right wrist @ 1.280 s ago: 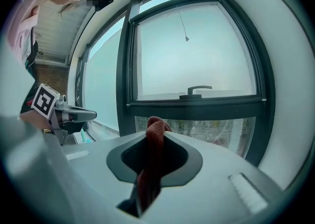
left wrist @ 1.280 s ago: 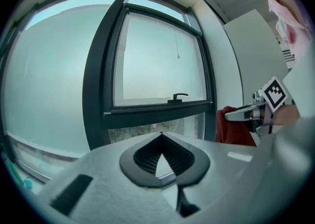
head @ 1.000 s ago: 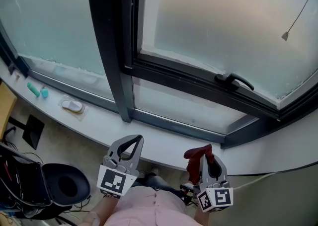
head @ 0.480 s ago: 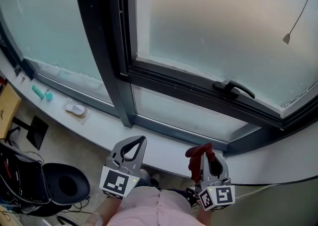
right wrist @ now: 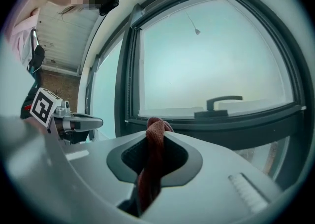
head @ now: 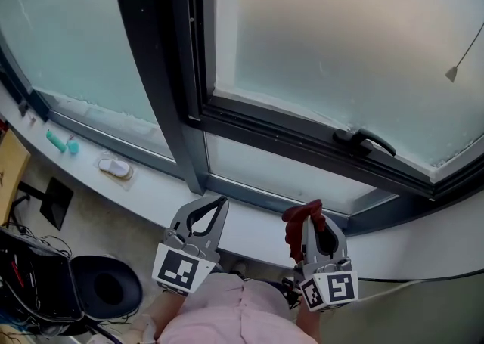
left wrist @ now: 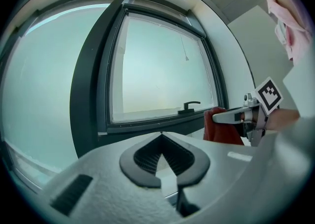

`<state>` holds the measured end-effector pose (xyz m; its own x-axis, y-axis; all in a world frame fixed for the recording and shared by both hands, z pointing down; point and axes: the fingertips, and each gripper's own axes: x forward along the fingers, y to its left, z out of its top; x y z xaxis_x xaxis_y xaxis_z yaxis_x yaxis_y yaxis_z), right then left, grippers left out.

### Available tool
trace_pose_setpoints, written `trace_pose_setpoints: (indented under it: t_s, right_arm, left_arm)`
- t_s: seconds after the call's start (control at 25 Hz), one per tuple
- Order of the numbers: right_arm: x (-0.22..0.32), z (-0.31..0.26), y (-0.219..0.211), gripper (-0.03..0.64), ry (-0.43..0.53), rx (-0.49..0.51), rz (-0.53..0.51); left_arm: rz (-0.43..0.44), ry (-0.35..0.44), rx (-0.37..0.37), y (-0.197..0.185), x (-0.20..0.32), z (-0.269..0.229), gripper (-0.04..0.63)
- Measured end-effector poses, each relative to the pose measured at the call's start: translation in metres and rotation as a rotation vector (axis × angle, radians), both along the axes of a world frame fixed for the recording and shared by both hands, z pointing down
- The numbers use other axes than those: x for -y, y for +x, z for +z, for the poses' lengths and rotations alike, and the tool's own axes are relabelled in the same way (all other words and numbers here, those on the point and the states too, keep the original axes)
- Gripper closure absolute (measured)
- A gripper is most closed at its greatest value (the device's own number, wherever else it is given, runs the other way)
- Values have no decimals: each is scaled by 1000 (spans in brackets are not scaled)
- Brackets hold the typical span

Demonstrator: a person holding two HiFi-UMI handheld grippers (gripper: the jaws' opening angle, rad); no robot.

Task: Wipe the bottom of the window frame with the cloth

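Fingers of the right gripper (right wrist: 155, 128) are pressed together on one dark red cloth (right wrist: 149, 169), which runs up through the gap and bunches in a knot above the tips. In the head view this gripper (head: 311, 215) is held low before the person's pink top (head: 227, 320), pointing up and forward at the window, with the cloth (head: 297, 223) draped down its left side. One left gripper (head: 217, 205) sits beside it, well apart and tilted the same way. Its fingers meet at the tips with nothing between them, as the left gripper view (left wrist: 161, 133) shows.

Both tips hang over the near edge of the white sill (head: 151, 193), short of the glass. Far to the left on the sill lie two small teal things (head: 56, 141) and one pale oval thing (head: 113, 165). Beyond runs the bottom of the dark window frame (head: 261, 193), untouched by the cloth. Higher up, the sash carries one black handle (head: 364, 141).
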<state>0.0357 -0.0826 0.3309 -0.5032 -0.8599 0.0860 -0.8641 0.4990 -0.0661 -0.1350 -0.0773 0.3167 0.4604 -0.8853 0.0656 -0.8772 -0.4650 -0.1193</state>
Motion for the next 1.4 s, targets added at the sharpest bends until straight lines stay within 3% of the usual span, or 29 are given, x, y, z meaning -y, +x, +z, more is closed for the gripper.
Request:
trace_pose_setpoints:
  t_s: [0.32, 0.44, 0.68, 1.08, 1.24, 1.4]
  right_arm:
    - [60, -78, -112, 566, 187, 1, -147]
    - [81, -94, -145, 566, 215, -9, -165]
    - [132, -100, -192, 566, 175, -17, -148]
    - [199, -59, -258, 566, 1, -164, -169]
    - [210, -33, -265, 566, -63, -294, -147]
    - [216, -21, -268, 568, -68, -448, -106]
  left_arm:
    - [-32, 11, -21, -65, 21, -10, 597]
    - [-42, 15, -41, -84, 26, -8, 597]
    - [-34, 13, -66, -113, 35, -5, 597]
    - [-47, -20, -121, -149, 52, 5, 597]
    - [-54, -54, -123, -158, 57, 11, 597]
    - [-78, -50, -138, -167, 65, 11, 598]
